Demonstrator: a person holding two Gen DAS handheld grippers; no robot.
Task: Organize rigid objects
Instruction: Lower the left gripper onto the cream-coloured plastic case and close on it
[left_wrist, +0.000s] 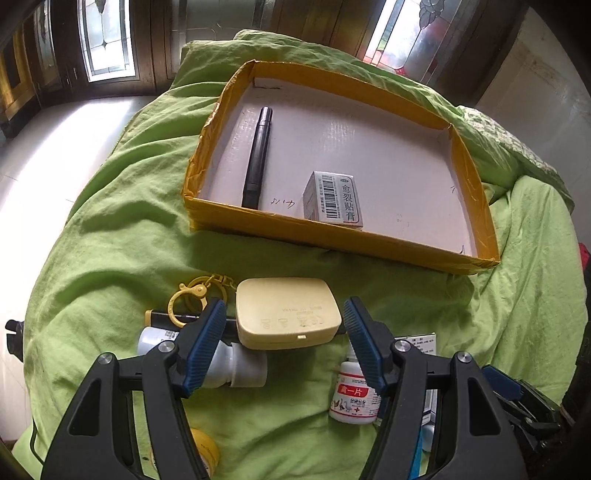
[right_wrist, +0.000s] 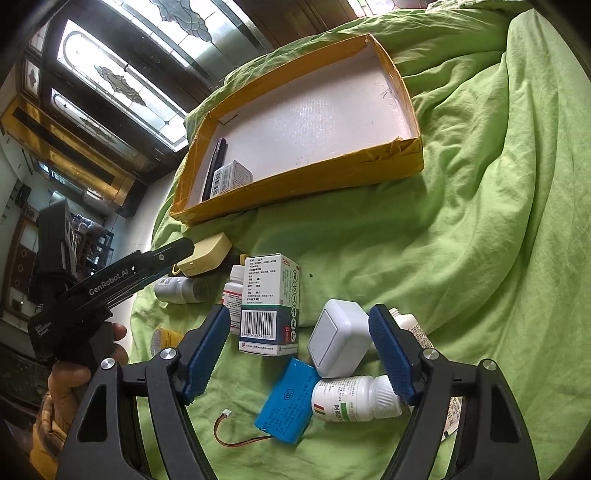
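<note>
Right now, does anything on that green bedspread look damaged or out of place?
Yes. The yellow-taped cardboard tray is rough: its left rim is torn and crumpled. Near the right gripper, a blue battery pack lies with its bare wires trailing loose among medicine bottles and boxes.

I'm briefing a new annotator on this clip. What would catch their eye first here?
The bright green bedsheet fills both views, with a yellow-edged cardboard tray lying on it; inside are a black pen and a small grey medicine box. Nearer, the left gripper straddles a cream plastic case, and the right gripper hangs open over a clutter of boxes, bottles and a blue battery pack.
</note>
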